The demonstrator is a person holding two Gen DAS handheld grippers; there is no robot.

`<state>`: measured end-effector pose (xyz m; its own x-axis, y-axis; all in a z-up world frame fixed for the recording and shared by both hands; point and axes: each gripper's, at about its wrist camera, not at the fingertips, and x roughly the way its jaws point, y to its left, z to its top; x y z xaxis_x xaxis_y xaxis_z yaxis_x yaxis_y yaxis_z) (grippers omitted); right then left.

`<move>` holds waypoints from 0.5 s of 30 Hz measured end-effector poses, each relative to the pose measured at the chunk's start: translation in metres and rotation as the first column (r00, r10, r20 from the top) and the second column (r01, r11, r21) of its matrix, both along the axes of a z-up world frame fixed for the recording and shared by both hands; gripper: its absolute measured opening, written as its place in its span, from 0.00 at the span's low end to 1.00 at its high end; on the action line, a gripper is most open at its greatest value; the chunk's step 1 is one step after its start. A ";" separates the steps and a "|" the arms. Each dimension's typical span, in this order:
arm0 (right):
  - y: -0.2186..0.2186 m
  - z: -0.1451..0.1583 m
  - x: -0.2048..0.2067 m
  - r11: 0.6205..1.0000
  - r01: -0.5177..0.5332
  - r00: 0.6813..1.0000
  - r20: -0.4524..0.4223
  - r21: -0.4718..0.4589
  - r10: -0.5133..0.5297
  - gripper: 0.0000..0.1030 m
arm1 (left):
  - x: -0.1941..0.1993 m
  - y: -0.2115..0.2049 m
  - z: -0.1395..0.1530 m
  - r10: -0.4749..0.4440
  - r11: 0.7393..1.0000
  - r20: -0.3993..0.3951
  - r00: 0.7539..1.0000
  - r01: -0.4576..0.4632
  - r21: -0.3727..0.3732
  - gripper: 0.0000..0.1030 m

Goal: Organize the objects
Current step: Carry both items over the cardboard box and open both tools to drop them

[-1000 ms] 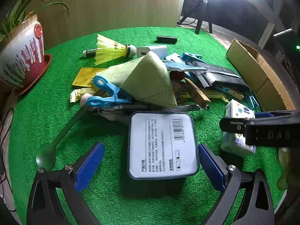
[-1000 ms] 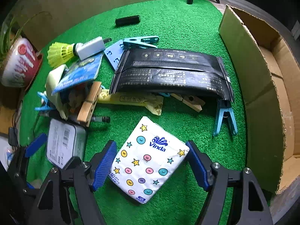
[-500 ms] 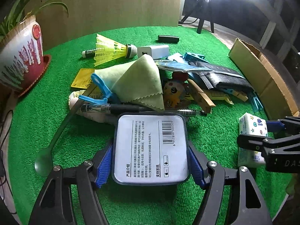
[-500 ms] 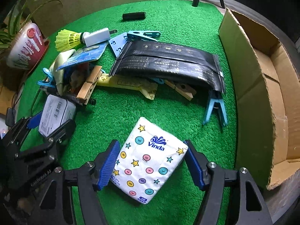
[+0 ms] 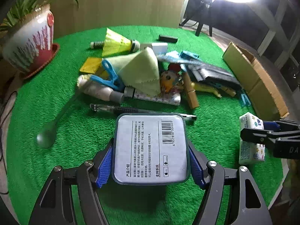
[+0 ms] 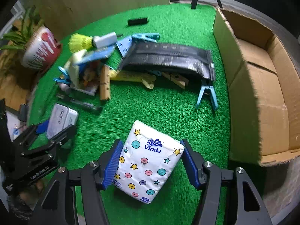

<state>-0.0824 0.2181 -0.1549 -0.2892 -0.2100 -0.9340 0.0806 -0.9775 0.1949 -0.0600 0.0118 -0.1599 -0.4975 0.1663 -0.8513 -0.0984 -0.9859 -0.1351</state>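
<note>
Picking-up step: left gripper [image 5: 151, 166] fingers squeezed shut on the tin [image 5: 151, 150]; right gripper [image 6: 151, 166] fingers just closed onto the tissue pack [image 6: 148, 161]. Next, probably: lift both, carry to the cardboard box [image 6: 262, 86].

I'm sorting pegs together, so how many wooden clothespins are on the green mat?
2: one wooden clothespin left of the black pouch, a second clothespin poking out under it. More may be hidden beneath.
</note>
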 end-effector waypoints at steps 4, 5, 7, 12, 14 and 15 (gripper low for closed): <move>0.011 0.030 0.019 1.000 -0.003 0.998 -0.063 -0.020 0.002 0.57 | 0.001 0.010 0.025 -0.008 1.000 -0.048 0.999 0.008 0.003 0.71; 0.015 0.036 0.020 1.000 -0.004 0.997 -0.074 -0.023 0.002 0.57 | 0.001 0.014 0.031 -0.015 1.000 -0.059 0.998 0.015 0.006 0.71; 0.027 0.053 0.021 1.000 -0.003 0.994 -0.110 -0.027 0.000 0.57 | -0.001 0.029 0.046 -0.044 0.999 -0.087 0.995 0.044 0.006 0.71; 0.066 0.083 0.012 0.999 0.041 0.982 -0.185 0.009 -0.039 0.57 | -0.023 0.085 0.078 -0.124 0.991 -0.140 0.982 0.129 0.026 0.71; 0.087 0.087 0.003 0.997 0.071 0.978 -0.201 0.033 -0.063 0.57 | -0.032 0.110 0.087 -0.157 0.986 -0.159 0.975 0.164 0.028 0.71; 0.098 0.088 0.000 0.996 0.083 0.976 -0.207 0.045 -0.072 0.57 | -0.037 0.122 0.090 -0.173 0.983 -0.165 0.971 0.180 0.032 0.71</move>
